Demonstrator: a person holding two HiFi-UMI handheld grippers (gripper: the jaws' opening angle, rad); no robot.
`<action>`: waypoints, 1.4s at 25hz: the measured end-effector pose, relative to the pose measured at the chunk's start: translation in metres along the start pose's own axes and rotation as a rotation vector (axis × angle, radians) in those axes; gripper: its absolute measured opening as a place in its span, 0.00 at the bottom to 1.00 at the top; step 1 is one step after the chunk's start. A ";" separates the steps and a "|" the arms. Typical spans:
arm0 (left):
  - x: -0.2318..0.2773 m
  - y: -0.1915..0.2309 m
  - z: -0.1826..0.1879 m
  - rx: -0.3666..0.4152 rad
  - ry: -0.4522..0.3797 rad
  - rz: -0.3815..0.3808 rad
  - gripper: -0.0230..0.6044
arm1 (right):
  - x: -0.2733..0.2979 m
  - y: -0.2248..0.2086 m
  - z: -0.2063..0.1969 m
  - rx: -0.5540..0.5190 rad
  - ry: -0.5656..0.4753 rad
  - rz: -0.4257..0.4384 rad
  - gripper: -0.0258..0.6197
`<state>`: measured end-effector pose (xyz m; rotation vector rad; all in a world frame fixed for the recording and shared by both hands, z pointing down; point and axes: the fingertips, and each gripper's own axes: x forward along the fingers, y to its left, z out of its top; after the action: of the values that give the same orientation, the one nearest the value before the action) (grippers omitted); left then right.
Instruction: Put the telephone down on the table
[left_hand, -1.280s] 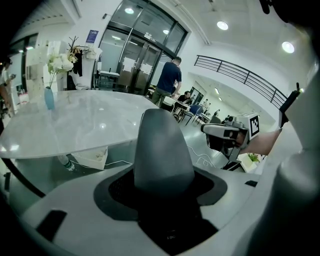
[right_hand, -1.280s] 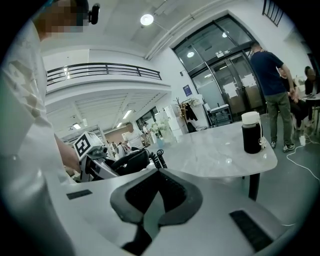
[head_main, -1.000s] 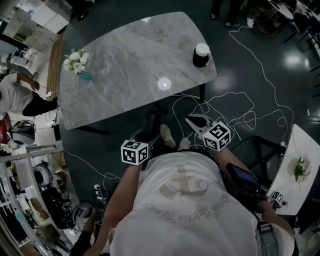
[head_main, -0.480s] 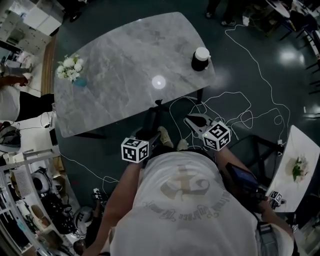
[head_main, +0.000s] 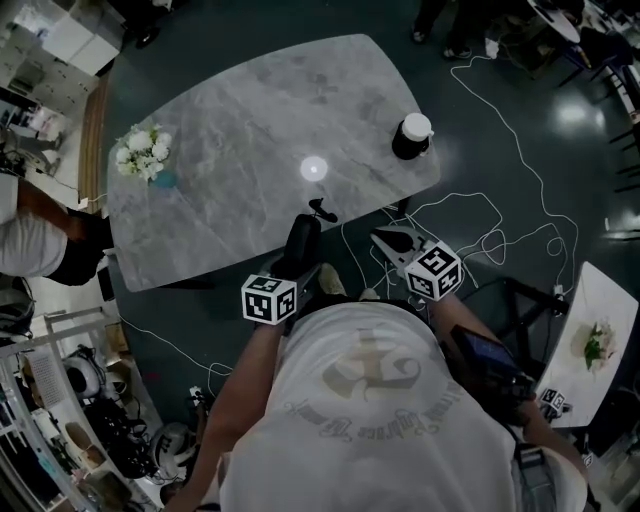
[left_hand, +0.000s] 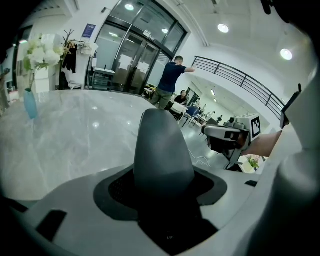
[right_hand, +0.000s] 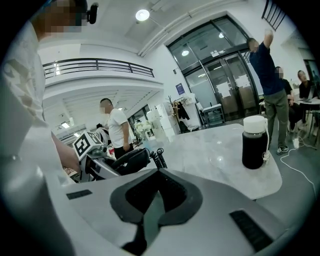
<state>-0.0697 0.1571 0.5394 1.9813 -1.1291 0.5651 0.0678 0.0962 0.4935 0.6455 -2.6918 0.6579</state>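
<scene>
A black telephone handset with a coiled cord is held in my left gripper, which is shut on it. It hangs in the air just at the near edge of the grey marble table. In the left gripper view the handset fills the space between the jaws and points over the table. My right gripper is to the right, over the floor, with its jaws together and nothing in them. In the right gripper view the handset shows at the left.
A dark bottle with a white cap stands at the table's right corner, also seen as the bottle. A vase of white flowers is at the left end. White cables lie on the floor. People stand around.
My left gripper has carried the handset forward to the table's near edge. The right gripper has hardly moved.
</scene>
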 end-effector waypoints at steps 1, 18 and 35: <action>0.001 0.004 0.003 0.001 -0.001 -0.004 0.50 | 0.004 -0.002 0.003 -0.001 0.002 -0.004 0.06; -0.004 0.068 0.044 0.000 -0.035 -0.012 0.50 | 0.069 -0.016 0.047 -0.032 0.012 -0.040 0.06; -0.012 0.111 0.048 -0.074 -0.044 0.057 0.50 | 0.116 -0.018 0.051 -0.029 0.073 0.035 0.06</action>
<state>-0.1712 0.0902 0.5469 1.9120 -1.2193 0.5038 -0.0315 0.0153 0.5004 0.5568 -2.6455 0.6382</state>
